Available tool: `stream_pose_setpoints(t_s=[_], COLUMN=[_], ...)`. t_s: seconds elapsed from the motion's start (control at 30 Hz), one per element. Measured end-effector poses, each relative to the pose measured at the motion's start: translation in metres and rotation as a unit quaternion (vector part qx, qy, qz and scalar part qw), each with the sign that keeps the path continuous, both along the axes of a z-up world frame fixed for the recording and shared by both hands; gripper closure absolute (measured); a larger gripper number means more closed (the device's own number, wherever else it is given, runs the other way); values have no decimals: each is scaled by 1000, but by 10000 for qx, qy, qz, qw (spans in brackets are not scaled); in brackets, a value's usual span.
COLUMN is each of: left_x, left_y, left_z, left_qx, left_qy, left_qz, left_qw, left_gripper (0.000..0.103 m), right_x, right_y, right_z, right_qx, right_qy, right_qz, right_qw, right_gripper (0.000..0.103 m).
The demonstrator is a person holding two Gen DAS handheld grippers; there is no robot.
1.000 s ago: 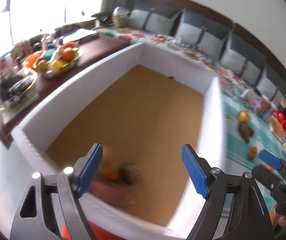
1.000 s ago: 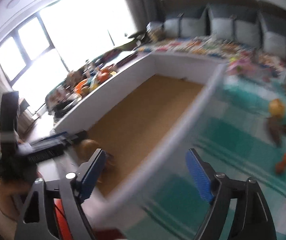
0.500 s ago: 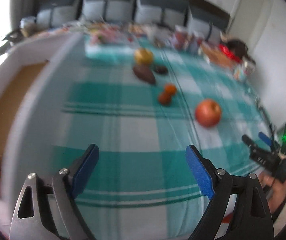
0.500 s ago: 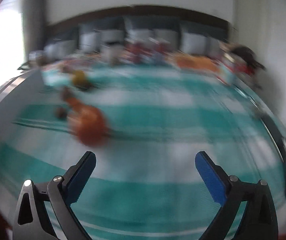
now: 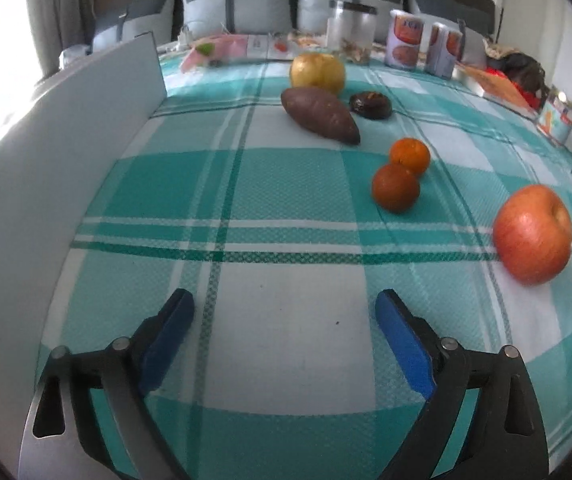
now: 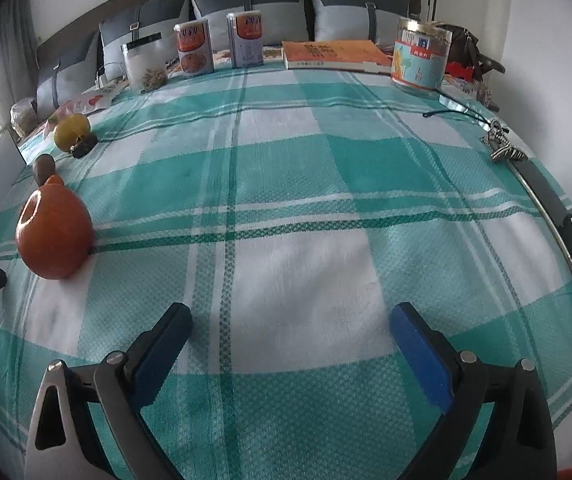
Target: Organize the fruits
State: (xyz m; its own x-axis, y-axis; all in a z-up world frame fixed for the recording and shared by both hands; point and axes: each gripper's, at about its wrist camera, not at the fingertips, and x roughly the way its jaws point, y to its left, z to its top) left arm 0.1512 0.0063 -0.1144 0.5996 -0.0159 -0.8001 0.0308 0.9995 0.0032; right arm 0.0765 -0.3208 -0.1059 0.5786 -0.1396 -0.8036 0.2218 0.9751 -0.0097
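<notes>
Two grippers, both empty over the checked cloth [image 5: 286,184]: left gripper [image 5: 284,312] jaws have just been opening, now wide; right gripper [image 6: 290,320] likewise wide. Red apple [image 5: 532,234] lies right of the left gripper; two tangerines [image 5: 396,188] beyond, sweet potato [image 5: 320,115] farther back.

fruit spread across the checked cloth

a red apple [image 5: 532,234] sits at the right edge, stem dimple up. two small oranges [image 5: 396,193] touch at centre right. a yellow apple [image 5: 317,72] stands at upper centre, a purple sweet potato [image 5: 320,115] lying aslant just below it, a dark wrinkled fruit [image 5: 370,105] just right.
</notes>
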Motion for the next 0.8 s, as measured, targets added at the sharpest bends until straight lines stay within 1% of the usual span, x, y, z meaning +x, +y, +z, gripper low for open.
stream_pose_setpoints(t_s=[0.07,0.8], left_x=[0,3], left_y=[1,0], left_z=[0,-1], left_qx=[-21,3], left_qy=[5,3], left_qz=[9,17], left_qw=[10000,10000], left_gripper=[7,6], right_x=[1,3], right_y=[2,4], right_z=[-1,-2], right_qx=[-49,-93], right_qy=[53,75], right_qz=[20,-23], right_qw=[10000,9999], right_gripper=[0,0])
